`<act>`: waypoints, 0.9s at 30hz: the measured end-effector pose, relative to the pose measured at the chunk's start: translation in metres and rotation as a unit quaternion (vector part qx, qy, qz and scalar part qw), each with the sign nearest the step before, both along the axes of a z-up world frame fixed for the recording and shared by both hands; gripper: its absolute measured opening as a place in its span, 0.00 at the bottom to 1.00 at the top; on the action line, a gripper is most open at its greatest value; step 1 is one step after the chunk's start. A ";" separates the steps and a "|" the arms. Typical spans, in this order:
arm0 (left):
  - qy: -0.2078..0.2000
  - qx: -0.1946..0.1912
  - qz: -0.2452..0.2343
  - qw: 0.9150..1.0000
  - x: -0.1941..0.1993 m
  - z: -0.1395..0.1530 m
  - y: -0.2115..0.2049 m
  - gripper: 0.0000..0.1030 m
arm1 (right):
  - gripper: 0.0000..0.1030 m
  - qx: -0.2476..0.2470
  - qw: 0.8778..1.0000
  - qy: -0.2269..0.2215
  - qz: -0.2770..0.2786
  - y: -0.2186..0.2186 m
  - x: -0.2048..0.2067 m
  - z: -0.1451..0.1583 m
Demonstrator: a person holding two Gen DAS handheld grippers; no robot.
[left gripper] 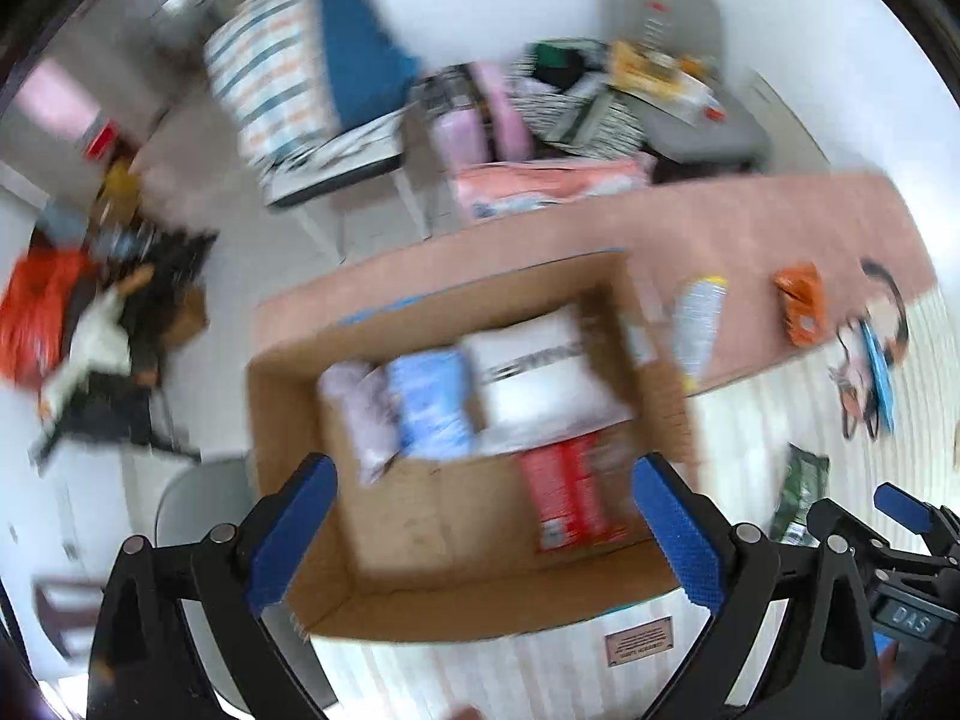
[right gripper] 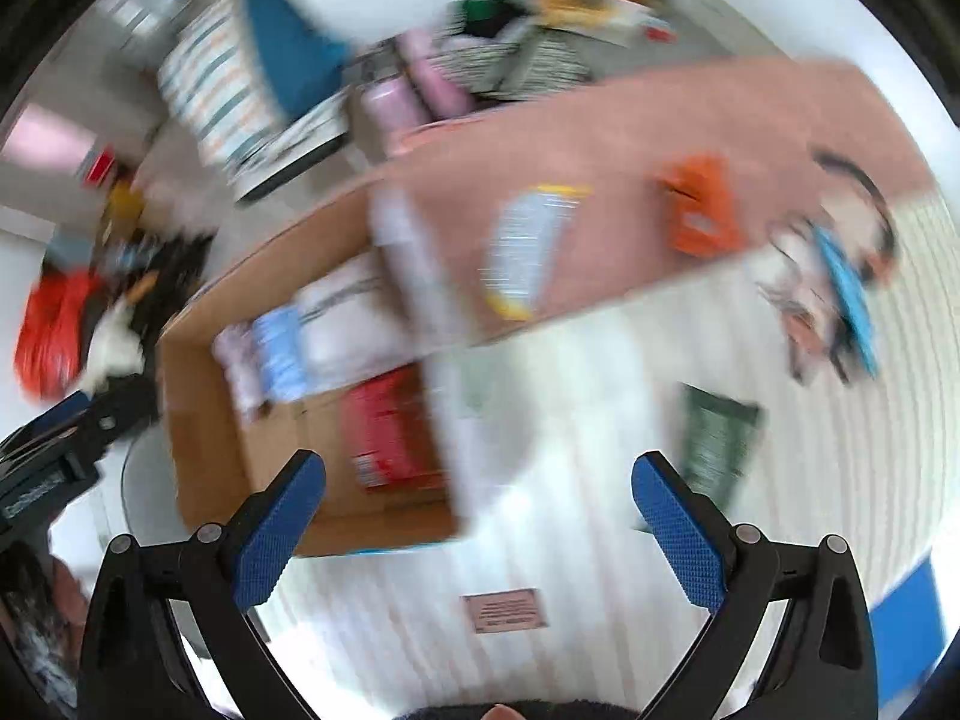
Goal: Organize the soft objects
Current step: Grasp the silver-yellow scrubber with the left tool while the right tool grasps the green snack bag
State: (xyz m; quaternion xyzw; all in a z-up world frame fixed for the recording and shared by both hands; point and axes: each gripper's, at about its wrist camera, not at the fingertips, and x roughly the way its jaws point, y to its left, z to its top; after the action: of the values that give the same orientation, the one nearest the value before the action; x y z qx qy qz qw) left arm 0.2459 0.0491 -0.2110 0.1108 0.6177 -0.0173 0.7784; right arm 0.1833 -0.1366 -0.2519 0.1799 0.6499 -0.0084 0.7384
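Cardboard box, open-topped: white, blue and red soft packs are held inside. Left gripper and right gripper: jaws spread wide, nothing gripped. A green packet is seen right of the box.

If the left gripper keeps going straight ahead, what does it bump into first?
Probably the bare floor of the cardboard box. The open left gripper points there, just beside the red packet. Blur makes depth uncertain.

Between your left jaws the cardboard box lies open, its near floor bare, while a red packet by the right jaw and the white, blue and pale packs beyond fill the far half. Between your right jaws the striped cloth lies bare; the box wall stands off your left jaw, and a green packet sits just beyond your right jaw.
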 end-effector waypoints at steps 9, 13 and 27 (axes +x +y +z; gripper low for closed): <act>0.103 0.039 -0.133 0.985 0.069 -0.093 -0.148 0.98 | 0.98 0.020 0.987 0.107 -0.120 -0.118 -0.026 -0.100; 0.148 0.075 -0.158 0.973 0.093 -0.145 -0.183 0.98 | 0.93 0.041 0.979 0.135 -0.147 -0.138 -0.032 -0.134; 0.256 0.096 -0.153 0.950 0.120 -0.247 -0.207 0.93 | 0.81 0.075 0.966 0.194 -0.155 -0.141 -0.045 -0.200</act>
State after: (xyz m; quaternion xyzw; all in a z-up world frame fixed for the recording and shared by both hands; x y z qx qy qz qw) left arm 0.3658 -0.1575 -0.4580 0.2701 0.7706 -0.1045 0.5677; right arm 0.1382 -0.2773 -0.4523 0.3282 0.7440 -0.1082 0.5719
